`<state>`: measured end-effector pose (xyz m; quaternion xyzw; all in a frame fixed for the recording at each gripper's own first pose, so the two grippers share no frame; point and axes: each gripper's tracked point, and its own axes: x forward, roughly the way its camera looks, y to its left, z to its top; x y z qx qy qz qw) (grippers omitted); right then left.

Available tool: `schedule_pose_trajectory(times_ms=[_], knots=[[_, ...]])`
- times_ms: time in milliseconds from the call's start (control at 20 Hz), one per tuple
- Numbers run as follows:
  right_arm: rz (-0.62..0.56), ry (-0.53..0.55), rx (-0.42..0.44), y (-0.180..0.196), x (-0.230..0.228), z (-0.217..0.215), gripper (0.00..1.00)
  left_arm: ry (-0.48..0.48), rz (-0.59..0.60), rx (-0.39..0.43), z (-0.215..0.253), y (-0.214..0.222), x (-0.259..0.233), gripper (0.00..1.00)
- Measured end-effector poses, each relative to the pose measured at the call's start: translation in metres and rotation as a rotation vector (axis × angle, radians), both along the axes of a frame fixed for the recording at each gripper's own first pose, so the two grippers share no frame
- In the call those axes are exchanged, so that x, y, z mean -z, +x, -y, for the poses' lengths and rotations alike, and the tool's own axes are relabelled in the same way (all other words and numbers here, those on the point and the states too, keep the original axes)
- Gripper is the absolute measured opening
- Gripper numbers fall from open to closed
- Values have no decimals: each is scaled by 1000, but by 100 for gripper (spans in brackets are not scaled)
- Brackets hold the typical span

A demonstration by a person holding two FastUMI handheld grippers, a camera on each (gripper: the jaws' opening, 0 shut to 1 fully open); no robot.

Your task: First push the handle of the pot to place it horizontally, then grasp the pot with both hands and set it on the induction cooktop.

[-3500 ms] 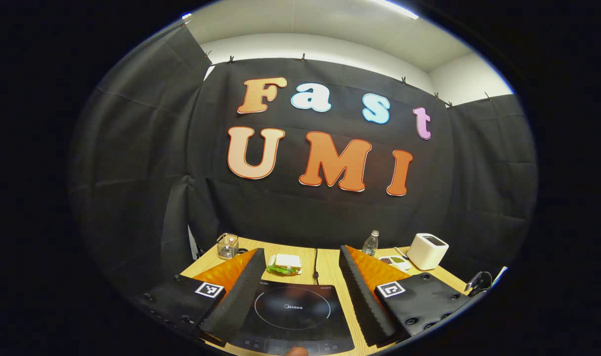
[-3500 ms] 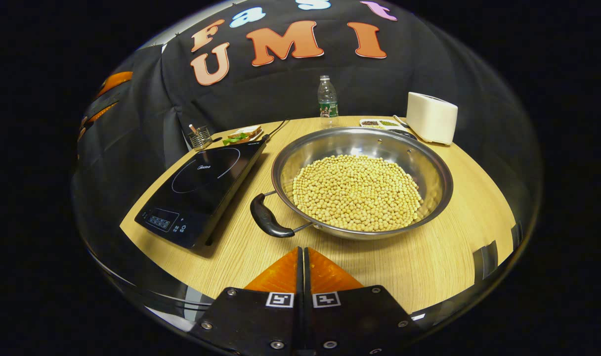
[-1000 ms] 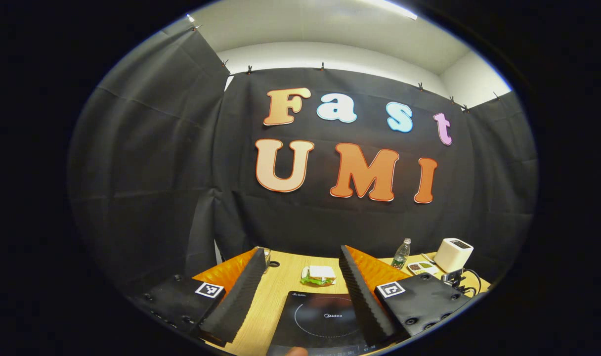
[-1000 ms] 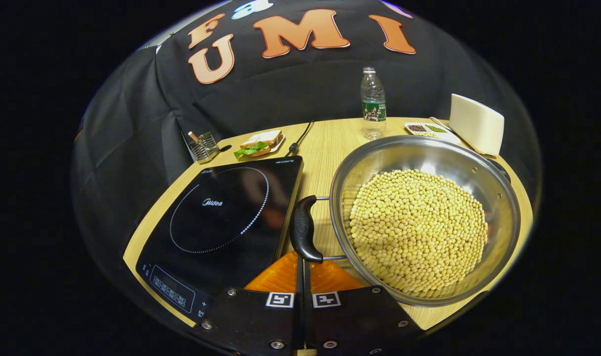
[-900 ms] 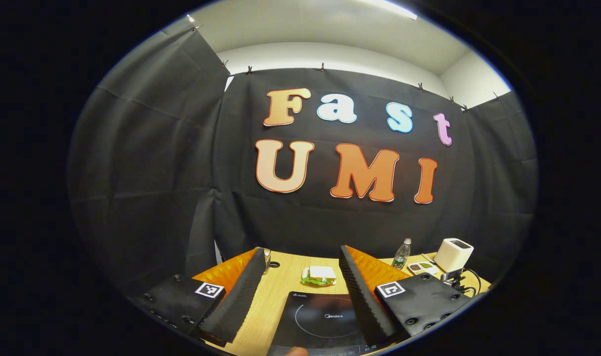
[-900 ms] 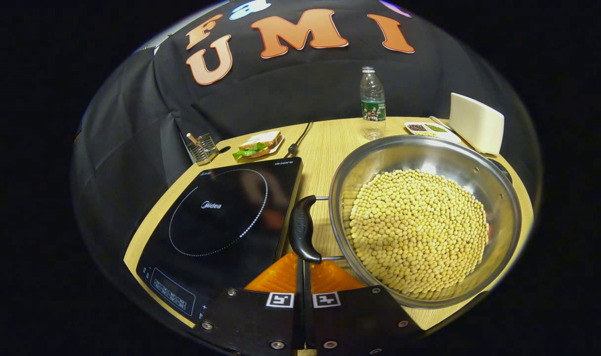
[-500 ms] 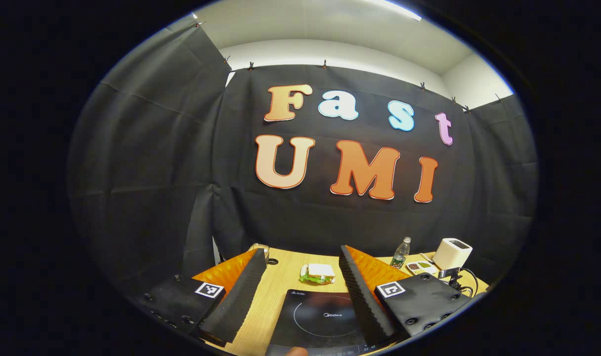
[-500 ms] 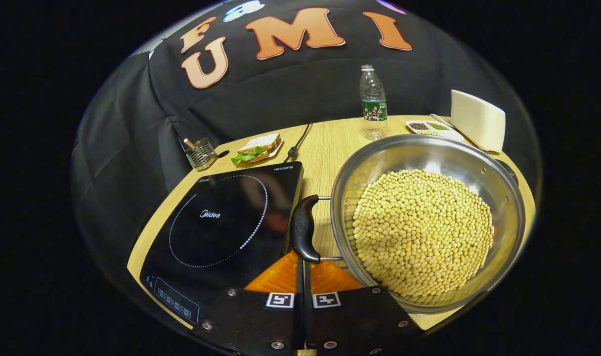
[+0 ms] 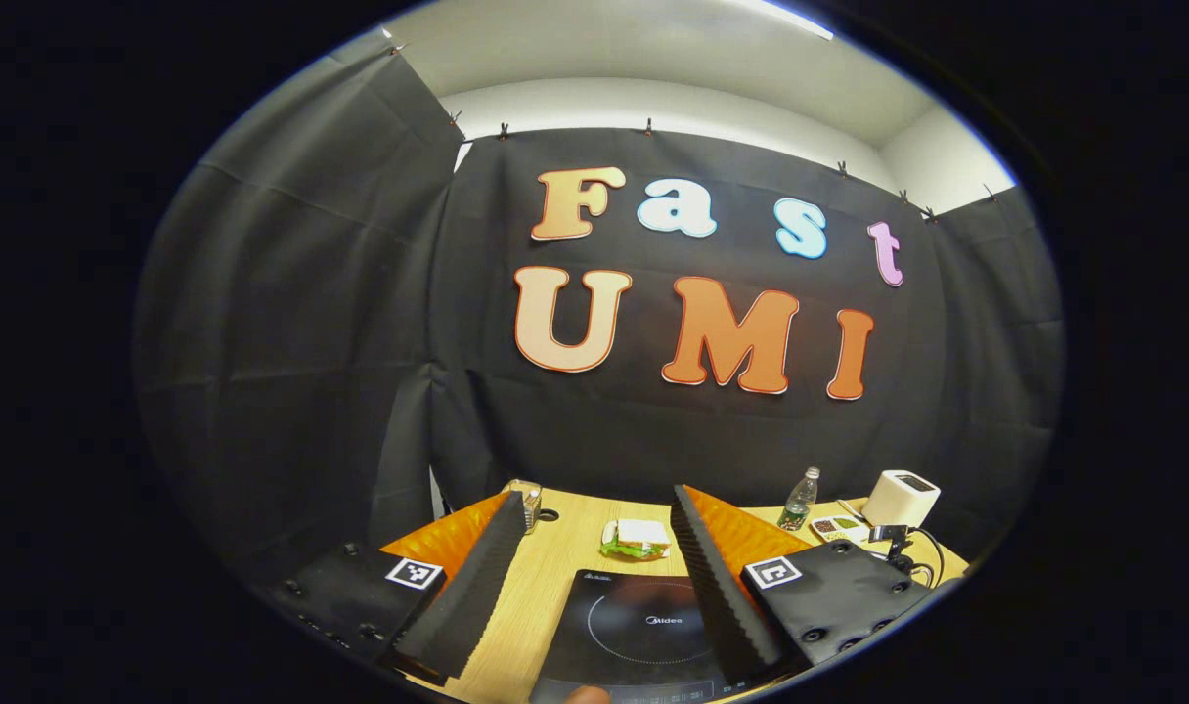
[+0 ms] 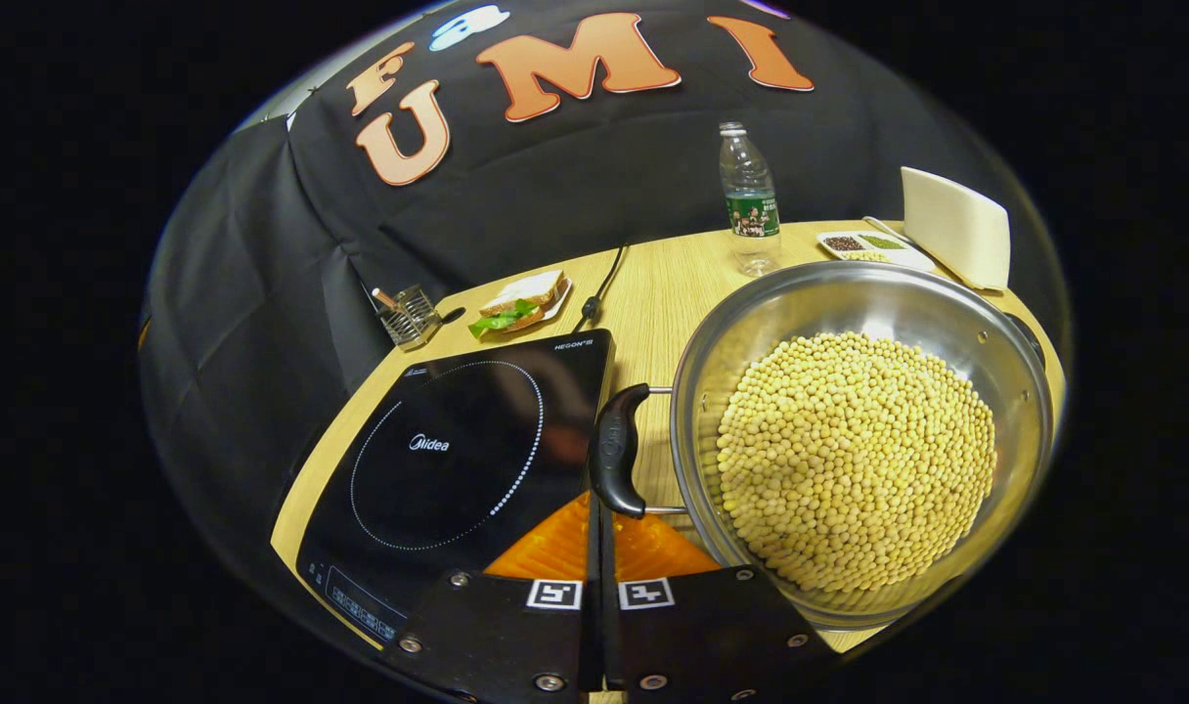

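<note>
Compared with half a second earlier, the pot (image 10: 860,440) of beans and the cooktop (image 10: 458,460) sit slightly rightward in the right gripper view. The right gripper (image 10: 599,518), fingers closed together, meets the pot's black handle (image 10: 616,448). The left gripper (image 9: 594,577), fingers spread, hovers above the wooden table (image 10: 653,284), with black cloth (image 9: 291,323) behind.

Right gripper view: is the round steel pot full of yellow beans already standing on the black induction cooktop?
No, the round steel pot full of yellow beans rests on the wooden table, beside the black induction cooktop.
</note>
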<state>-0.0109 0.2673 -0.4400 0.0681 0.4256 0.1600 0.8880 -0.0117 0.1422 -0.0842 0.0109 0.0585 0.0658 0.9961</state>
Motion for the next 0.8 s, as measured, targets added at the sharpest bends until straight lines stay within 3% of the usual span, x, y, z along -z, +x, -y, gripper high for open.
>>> schedule_pose_trajectory(times_ms=[450, 800], knots=[[8, 43, -36, -35, -28, 11, 0, -16, 9, 26, 25, -19, 2, 97], [123, 66, -7, -48, -79, 53, 0, -20, 22, 71, 62, -23, 14, 97]])
